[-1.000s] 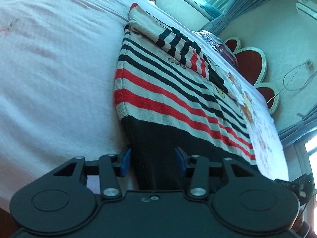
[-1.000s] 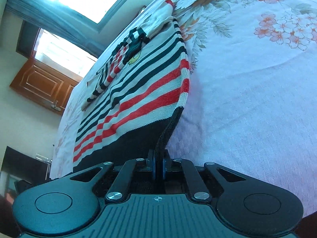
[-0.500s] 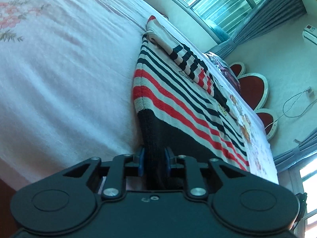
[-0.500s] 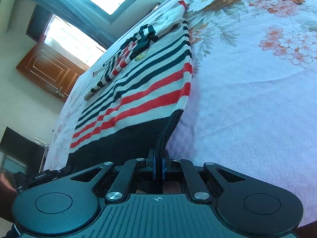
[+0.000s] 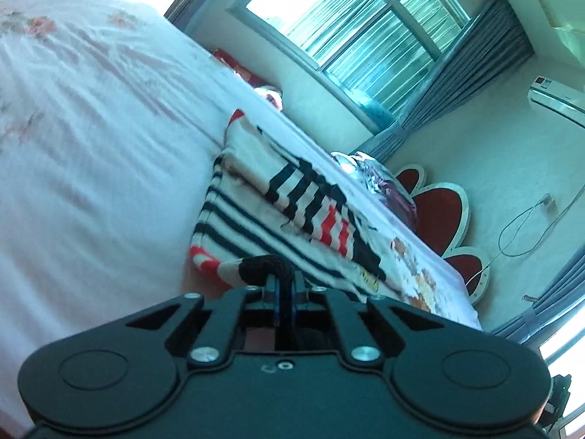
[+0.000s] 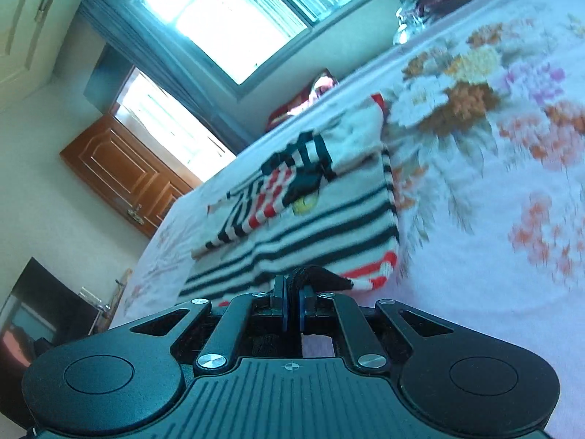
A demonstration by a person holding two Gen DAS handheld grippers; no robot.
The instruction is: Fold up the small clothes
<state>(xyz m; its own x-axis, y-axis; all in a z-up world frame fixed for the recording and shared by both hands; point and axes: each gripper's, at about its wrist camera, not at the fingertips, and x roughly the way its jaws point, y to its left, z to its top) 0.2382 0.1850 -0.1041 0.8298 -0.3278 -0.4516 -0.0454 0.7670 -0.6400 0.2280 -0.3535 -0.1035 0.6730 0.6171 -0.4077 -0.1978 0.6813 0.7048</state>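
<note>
Ok, both claws are clamped on the sweater's dark hem. Left gripper (image 5: 284,298): jaws pinched tight on a bunched fold of black hem, lifted off the bed (image 5: 91,168). Right gripper (image 6: 291,301): jaws narrow, black hem pinched between the blue pads. Striped sweater (image 6: 321,216) runs from each claw toward 12 o'clock, hem end raised, far end flat on the floral sheet. Folded sleeve (image 5: 310,197) lies on top of the body. Window (image 5: 365,25) at 1 o'clock in the left view, wooden door (image 6: 124,172) at 10 o'clock in the right.
</note>
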